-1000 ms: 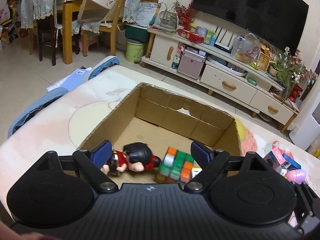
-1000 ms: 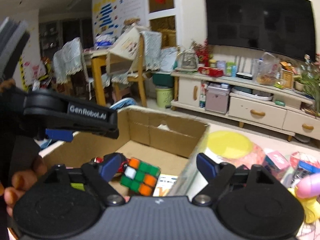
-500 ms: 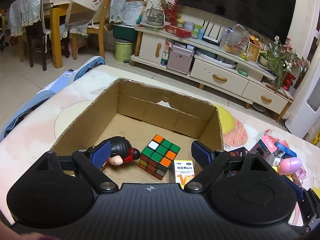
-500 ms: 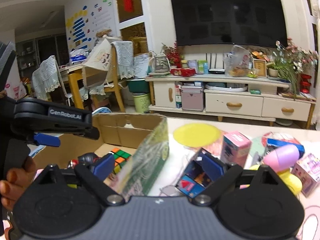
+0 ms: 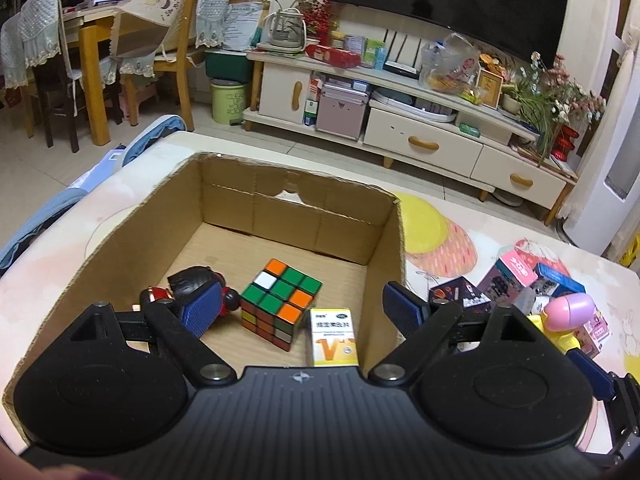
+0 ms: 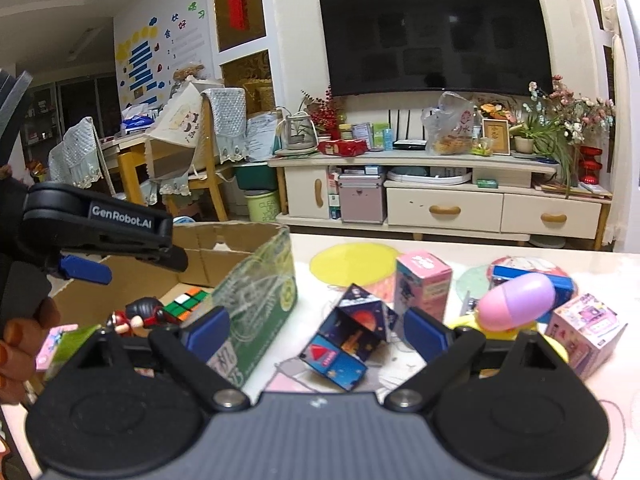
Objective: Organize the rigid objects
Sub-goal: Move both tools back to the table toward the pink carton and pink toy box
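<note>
Both tongs gape empty, right tongs frame the dark folding cube at frame centre; I risk clipping the cardboard box wall left.

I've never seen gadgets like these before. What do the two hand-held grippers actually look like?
Both are black plastic. Each has a ribbed grey-black body with two round discs, from which two angled arms with silver pivot screws reach forward, ending in blue ribbed fingers. Seen from the right gripper, the left gripper bears white lettering "GenRobot.AI" on its side. No cables show.
</note>
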`<state>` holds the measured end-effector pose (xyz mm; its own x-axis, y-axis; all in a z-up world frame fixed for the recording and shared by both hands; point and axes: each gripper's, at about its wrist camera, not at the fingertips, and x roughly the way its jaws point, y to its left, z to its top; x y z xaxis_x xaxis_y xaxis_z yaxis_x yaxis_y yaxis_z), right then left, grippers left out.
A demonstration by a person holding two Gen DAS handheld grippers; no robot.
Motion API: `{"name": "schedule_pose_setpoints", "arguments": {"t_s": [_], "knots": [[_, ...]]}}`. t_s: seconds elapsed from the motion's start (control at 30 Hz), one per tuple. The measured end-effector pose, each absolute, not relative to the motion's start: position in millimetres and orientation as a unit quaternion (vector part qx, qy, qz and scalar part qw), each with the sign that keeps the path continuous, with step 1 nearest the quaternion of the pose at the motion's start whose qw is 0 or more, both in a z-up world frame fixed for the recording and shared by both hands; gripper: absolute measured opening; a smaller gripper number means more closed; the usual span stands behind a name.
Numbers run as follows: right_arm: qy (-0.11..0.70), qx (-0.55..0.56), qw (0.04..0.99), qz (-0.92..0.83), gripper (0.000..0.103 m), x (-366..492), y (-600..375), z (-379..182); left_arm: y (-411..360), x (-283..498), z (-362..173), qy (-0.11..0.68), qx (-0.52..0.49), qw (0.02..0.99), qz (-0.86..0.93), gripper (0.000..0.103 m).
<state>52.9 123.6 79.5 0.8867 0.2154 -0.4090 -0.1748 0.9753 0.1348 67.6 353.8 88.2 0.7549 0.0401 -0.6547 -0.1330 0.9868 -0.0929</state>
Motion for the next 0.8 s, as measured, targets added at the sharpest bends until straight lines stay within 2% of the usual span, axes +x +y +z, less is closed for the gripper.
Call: {"name": "schedule_pose_setpoints", "arguments": {"t_s": [0.8], "knots": [[0.223, 0.078, 0.97, 0.062, 0.094, 40, 54, 58, 332, 79, 73, 0.358, 0.018, 0.933, -0.012, 0.103]]}}
